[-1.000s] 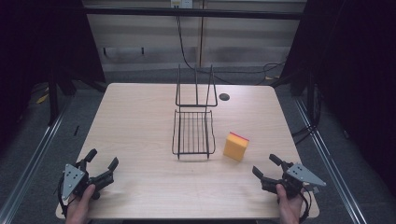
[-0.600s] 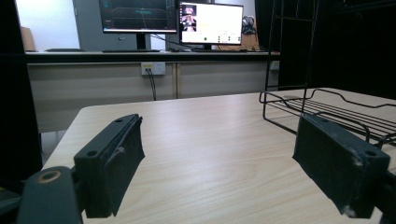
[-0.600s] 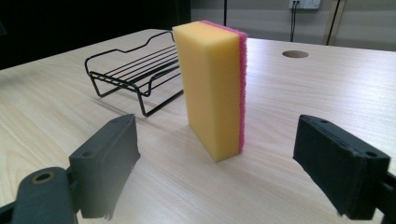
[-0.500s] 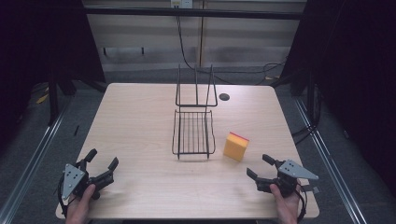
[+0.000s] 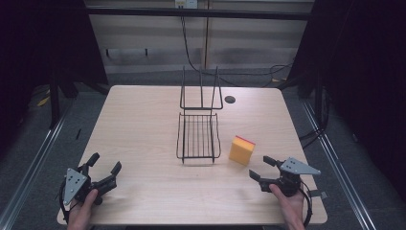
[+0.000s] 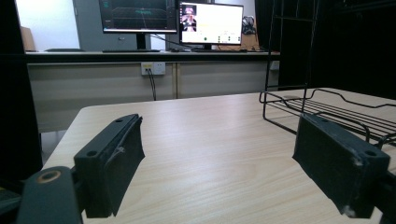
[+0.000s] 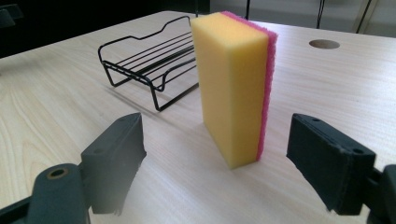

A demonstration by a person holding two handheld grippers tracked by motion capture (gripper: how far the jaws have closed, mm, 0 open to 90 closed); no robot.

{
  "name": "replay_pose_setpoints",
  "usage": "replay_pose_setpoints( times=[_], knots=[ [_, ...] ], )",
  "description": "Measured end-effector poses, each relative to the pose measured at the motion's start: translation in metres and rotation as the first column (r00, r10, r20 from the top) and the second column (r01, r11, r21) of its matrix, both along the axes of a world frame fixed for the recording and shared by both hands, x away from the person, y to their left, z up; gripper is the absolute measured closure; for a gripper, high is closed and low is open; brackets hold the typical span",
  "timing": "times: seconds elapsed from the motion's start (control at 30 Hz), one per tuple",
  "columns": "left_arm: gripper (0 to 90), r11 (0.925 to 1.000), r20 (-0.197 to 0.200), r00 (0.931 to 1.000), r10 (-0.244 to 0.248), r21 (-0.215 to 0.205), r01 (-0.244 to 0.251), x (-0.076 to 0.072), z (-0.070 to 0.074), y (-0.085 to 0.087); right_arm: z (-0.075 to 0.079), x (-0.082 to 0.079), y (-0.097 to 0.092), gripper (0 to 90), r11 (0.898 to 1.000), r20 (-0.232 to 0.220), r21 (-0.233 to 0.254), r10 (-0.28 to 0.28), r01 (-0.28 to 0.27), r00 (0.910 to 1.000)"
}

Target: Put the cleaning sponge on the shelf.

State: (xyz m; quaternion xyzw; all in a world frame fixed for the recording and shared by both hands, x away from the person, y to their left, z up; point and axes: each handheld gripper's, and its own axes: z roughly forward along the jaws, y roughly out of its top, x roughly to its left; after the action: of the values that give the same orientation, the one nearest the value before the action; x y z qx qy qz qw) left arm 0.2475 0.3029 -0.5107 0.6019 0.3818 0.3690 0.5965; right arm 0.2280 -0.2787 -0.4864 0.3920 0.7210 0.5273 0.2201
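A yellow sponge (image 5: 242,150) with a pink scouring face stands on edge on the wooden table (image 5: 143,124), right of a black wire rack (image 5: 198,136). My right gripper (image 5: 259,167) rests at the front right, open and pointing at the sponge (image 7: 233,84). Its jaws have just been closing a little, and the sponge stands just ahead of them, not between them. In the right gripper view the rack (image 7: 149,60) lies behind the sponge. My left gripper (image 5: 105,162) sits at the front left corner, open and empty. The rack (image 6: 327,107) is off to its right.
A round cable hole (image 5: 230,99) is in the tabletop behind the rack, near the far edge. The rack's tall wire back (image 5: 201,91) rises at its far end. Monitors (image 6: 210,23) stand on a desk beyond the table. Dark frame posts flank both sides.
My right gripper has edged left toward the sponge and its jaws look slightly narrower. The left gripper, sponge and rack have not moved.
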Motion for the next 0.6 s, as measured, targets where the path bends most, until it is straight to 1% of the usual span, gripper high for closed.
replay_pose_setpoints(
  times=[0.07,0.17,0.2,0.27,0.43,0.47,0.57,0.6],
  knots=[
    [15.6,1.0000,-0.001,1.0000,-0.001,0.001,0.001,0.000,0.000,0.000,0.003,0.003,0.000,19.0,1.000,0.009,0.006,0.004,-0.004,1.0000],
    [15.6,1.0000,0.000,1.0000,0.000,0.000,0.000,0.000,0.000,0.000,0.005,0.006,0.001,19.2,1.000,0.010,0.011,0.000,0.000,1.0000],
    [15.5,1.0000,-0.001,1.0000,-0.001,0.001,0.001,0.000,0.000,0.000,0.008,0.010,0.002,19.8,1.000,0.014,0.020,0.012,-0.013,0.9998],
    [15.6,1.0000,0.000,1.0000,0.000,0.000,0.000,0.000,0.000,0.000,0.011,0.014,0.003,19.1,1.000,0.016,0.014,0.011,-0.011,0.9998],
    [15.6,1.0000,0.000,1.0000,-0.001,0.000,0.001,0.000,0.000,0.000,0.013,0.021,0.003,17.4,1.000,0.010,0.019,0.022,-0.022,0.9997],
    [15.6,1.0000,0.001,1.0000,0.000,0.000,0.000,0.000,0.000,0.000,0.013,0.023,0.002,16.5,0.999,0.017,0.031,0.044,-0.045,0.9989],
    [15.6,1.0000,-0.001,1.0000,-0.001,0.001,0.001,0.000,0.000,0.000,0.014,0.025,0.002,16.3,0.999,0.008,0.037,0.038,-0.038,0.9992],
    [15.6,1.0000,0.000,1.0000,-0.001,0.000,0.001,0.000,0.000,0.000,0.015,0.026,0.002,17.1,0.998,0.007,0.036,0.045,-0.046,0.9989]
  ],
)
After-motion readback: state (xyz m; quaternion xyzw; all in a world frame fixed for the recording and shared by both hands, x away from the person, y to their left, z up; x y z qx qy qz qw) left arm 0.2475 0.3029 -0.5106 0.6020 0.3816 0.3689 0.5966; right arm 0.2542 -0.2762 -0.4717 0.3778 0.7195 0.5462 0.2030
